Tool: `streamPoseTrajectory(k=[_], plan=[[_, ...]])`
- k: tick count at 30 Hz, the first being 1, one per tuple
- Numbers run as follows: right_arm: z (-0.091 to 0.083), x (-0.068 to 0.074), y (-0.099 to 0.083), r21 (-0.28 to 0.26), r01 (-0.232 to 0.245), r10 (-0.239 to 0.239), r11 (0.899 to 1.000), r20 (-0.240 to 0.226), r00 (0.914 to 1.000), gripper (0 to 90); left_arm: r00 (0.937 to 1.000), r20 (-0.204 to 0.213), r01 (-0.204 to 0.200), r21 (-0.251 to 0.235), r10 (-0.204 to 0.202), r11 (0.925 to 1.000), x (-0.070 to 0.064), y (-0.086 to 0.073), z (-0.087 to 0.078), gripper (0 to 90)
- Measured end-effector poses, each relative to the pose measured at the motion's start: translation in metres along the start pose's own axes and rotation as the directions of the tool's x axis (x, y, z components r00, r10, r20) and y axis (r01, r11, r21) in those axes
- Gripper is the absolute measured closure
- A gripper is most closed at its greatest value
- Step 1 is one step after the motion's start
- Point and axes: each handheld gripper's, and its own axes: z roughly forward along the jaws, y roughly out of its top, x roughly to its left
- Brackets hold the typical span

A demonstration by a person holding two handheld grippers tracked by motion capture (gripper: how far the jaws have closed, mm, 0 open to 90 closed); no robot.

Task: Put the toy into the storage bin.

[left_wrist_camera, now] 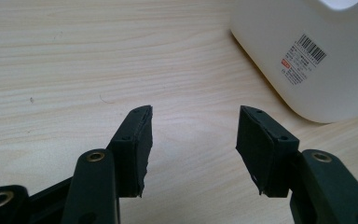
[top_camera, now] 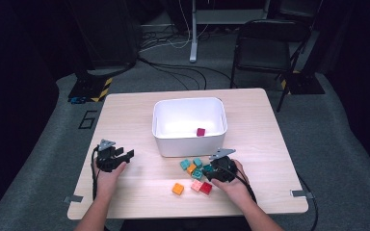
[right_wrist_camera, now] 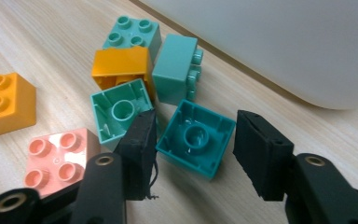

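My right gripper [right_wrist_camera: 195,125] is open, its jaws standing on either side of a dark teal brick [right_wrist_camera: 196,140] that lies studs-down on the table. Around it lie two light teal bricks [right_wrist_camera: 120,111] [right_wrist_camera: 175,70], an orange one on its side [right_wrist_camera: 121,67], another teal one [right_wrist_camera: 133,32], a pink brick [right_wrist_camera: 58,159] and an orange brick [right_wrist_camera: 4,103]. In the high view this cluster [top_camera: 195,174] sits in front of the white bin [top_camera: 189,144], beside my right gripper [top_camera: 208,170]. My left gripper [left_wrist_camera: 193,135] [top_camera: 126,155] is open over bare table, left of the bin.
The white bin's corner with a barcode label [left_wrist_camera: 303,58] is to the right of the left jaws. A dark red brick [top_camera: 201,132] lies inside the bin. A red brick [top_camera: 206,188] sits by the pink one. A black chair [top_camera: 265,45] stands beyond the table.
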Motion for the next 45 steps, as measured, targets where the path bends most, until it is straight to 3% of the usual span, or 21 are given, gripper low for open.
streamPoseTrajectory(k=[4,17,31,45], plan=[[0.000,-0.002,0.000,0.013,-0.022,0.022,1.000,0.004,0.9998,57.6,1.0000,0.001,0.001,0.001,-0.001,1.0000,0.000,0.000,0.000,45.2],[-0.004,0.002,0.004,0.015,0.012,-0.012,1.000,0.005,0.9999,58.4,1.0000,0.001,0.002,0.002,-0.002,1.0000,0.000,0.000,0.000,45.2],[-0.030,0.002,0.016,-0.020,0.010,-0.012,1.000,-0.060,0.9981,58.5,1.0000,0.000,0.001,0.003,-0.001,1.0000,-0.001,0.000,0.001,45.3],[-0.064,0.007,0.035,-0.060,0.046,-0.052,0.997,-0.099,0.9937,58.5,1.0000,0.001,0.003,0.007,-0.003,1.0000,-0.001,0.000,0.001,47.0]])
